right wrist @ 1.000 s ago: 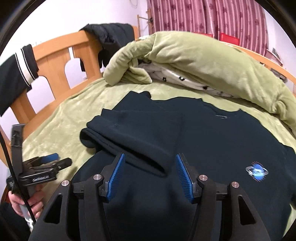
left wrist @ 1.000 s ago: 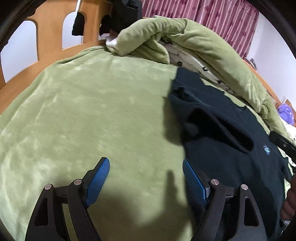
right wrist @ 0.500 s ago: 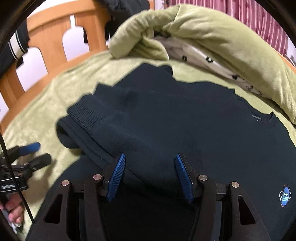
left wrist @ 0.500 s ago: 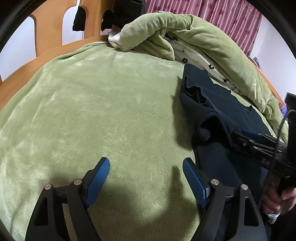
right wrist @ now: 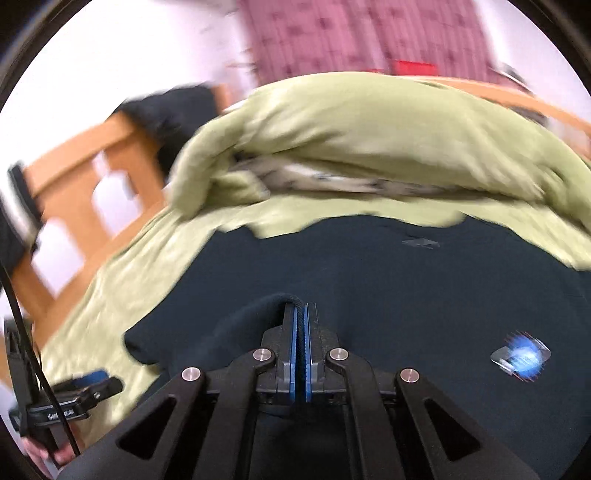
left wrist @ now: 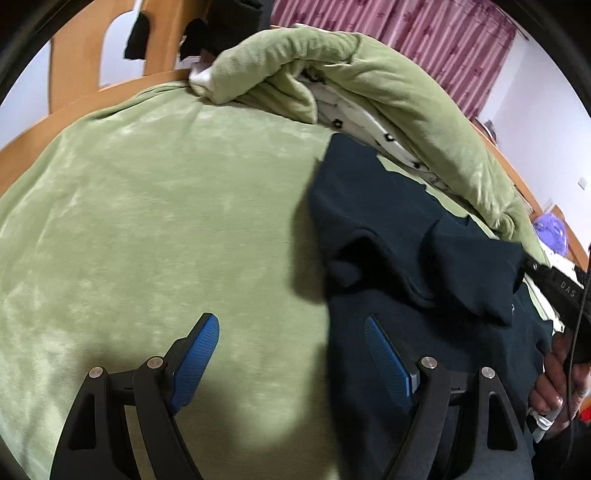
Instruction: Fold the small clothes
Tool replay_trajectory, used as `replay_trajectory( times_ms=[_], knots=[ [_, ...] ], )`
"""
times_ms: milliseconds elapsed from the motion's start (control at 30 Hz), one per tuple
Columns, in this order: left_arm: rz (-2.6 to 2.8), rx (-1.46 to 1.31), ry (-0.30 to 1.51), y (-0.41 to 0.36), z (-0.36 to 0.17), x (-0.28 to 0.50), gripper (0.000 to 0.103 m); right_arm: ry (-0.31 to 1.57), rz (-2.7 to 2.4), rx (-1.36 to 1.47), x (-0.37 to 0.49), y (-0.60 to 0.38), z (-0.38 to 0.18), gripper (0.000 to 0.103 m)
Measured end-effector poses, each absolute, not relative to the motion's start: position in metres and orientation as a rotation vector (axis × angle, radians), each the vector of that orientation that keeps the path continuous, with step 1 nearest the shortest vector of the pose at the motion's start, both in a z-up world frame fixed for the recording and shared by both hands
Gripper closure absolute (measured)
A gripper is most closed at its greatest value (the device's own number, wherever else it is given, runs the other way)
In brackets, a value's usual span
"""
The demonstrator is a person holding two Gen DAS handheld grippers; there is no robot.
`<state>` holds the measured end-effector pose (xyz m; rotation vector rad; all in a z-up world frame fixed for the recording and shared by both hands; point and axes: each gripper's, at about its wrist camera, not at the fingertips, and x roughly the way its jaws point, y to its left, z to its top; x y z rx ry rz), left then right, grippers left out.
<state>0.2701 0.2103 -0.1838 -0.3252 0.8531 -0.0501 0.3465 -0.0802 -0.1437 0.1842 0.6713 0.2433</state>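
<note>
Two grippers are in your hands. Your right gripper has its blue pads clamped together on a ribbed edge of the sweatshirt's sleeve, and a dark fold of that sleeve is raised between the fingers. Your left gripper stands wide apart with nothing between its two blue pads; one finger hangs above bare green cover, the other above the left edge of the dark cloth.

One dark navy sweatshirt lies flat on the bed cover, chest side up, with one blue emblem at the right of the right wrist view and one small neck label near the collar. Its collar edge lies just beside the heaped duvet. In the left wrist view one sleeve is drawn across the body and lifted toward the right gripper's black frame, which your right hand grips.

One olive duvet is rolled along the far side, with one white flower-print lining showing beneath it. One wooden headboard borders the bed, with dark garments draped over it. Pink curtains hang behind.

Open room: the broad green cover left of the sweatshirt is flat, reaching to the wooden rail. The right wrist view is blurred.
</note>
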Motion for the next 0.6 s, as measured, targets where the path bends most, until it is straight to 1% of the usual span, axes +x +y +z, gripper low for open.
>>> replay_trajectory(
  times_ms=[100,167,300,367,433,567,600],
  knots=[
    [-0.065,-0.298,0.863,0.198,-0.185,0.269,0.023,0.745,0.137,0.288,0.342,-0.135,-0.166,0.099],
    [-0.067,-0.284,0.870,0.194,-0.185,0.270,0.023,0.799,0.072,0.330,0.336,-0.162,-0.182,0.095],
    [-0.065,-0.277,0.879,0.189,-0.186,0.272,0.023,0.862,-0.027,0.400,0.313,-0.209,-0.201,0.094],
    [-0.065,-0.280,0.882,0.190,-0.186,0.271,0.023,0.861,-0.030,0.384,0.300,-0.218,-0.198,0.087],
    [-0.060,-0.280,0.882,0.189,-0.186,0.272,0.023,0.864,0.004,0.339,0.293,-0.212,-0.193,0.059],
    [-0.051,-0.286,0.883,0.189,-0.186,0.273,0.023,0.839,0.113,0.215,0.294,-0.171,-0.179,0.045],
    [-0.049,-0.287,0.884,0.189,-0.186,0.273,0.023,0.838,0.145,0.197,0.297,-0.159,-0.178,0.040]
  ],
)
